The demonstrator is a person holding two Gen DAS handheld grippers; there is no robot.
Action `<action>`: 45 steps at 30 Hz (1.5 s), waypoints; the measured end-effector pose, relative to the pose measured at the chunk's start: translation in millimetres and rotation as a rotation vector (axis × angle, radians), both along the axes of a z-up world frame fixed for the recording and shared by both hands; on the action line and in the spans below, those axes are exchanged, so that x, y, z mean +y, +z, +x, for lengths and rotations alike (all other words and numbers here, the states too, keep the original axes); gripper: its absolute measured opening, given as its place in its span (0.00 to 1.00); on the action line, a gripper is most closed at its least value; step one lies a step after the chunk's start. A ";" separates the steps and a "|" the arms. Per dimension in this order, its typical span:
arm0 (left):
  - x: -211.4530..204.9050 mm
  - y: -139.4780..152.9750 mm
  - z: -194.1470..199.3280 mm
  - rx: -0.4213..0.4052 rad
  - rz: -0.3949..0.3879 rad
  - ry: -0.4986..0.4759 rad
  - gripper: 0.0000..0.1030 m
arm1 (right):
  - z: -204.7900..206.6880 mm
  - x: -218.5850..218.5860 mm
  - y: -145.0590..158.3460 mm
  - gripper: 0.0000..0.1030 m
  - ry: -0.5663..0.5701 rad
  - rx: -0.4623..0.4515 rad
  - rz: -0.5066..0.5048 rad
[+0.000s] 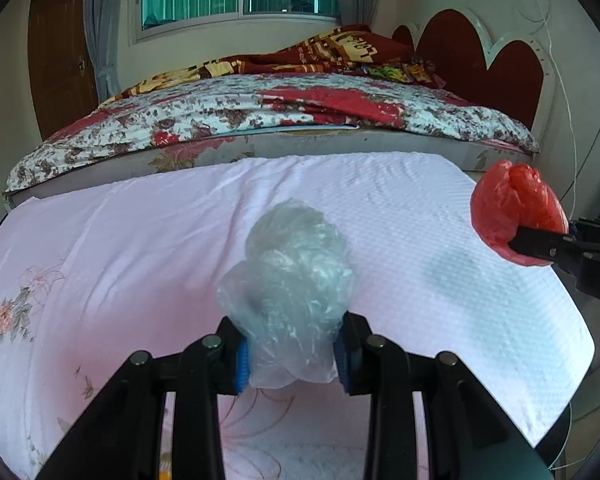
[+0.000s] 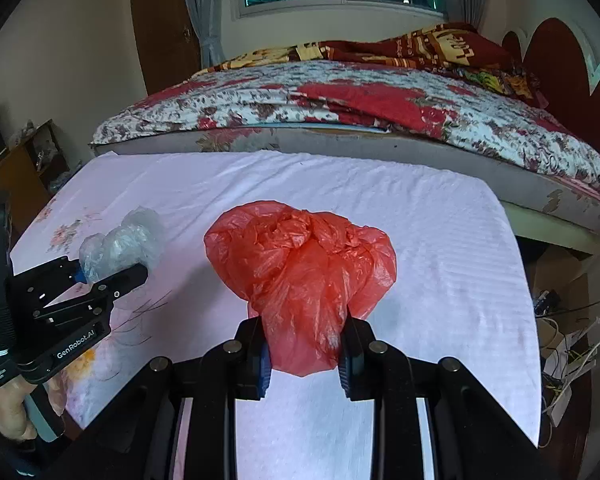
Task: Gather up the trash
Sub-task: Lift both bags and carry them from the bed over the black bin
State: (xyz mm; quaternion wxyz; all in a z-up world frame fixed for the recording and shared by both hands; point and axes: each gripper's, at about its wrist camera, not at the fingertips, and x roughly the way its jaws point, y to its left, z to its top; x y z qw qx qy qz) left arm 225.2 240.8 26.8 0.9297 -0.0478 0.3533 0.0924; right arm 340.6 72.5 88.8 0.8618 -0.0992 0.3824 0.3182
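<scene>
My left gripper (image 1: 292,354) is shut on a crumpled clear plastic bag (image 1: 292,280) and holds it above the white cloth (image 1: 140,240). From the right wrist view the left gripper (image 2: 112,272) and the clear plastic bag (image 2: 120,242) show at the left. My right gripper (image 2: 304,354) is shut on a crumpled red plastic bag (image 2: 300,264), also lifted above the cloth (image 2: 440,240). In the left wrist view the red plastic bag (image 1: 512,208) and the right gripper (image 1: 540,244) show at the right edge.
The cloth covers a low table beside a bed with a floral quilt (image 1: 260,108) and a red headboard (image 1: 480,48). A wooden shelf (image 2: 24,172) stands at the left. Cables and boxes (image 2: 564,332) lie on the floor at the right.
</scene>
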 end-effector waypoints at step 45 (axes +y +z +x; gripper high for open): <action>-179.6 29.8 -94.4 -0.143 -0.049 -0.257 0.33 | -160.3 -221.6 18.0 0.27 -0.190 -0.126 0.107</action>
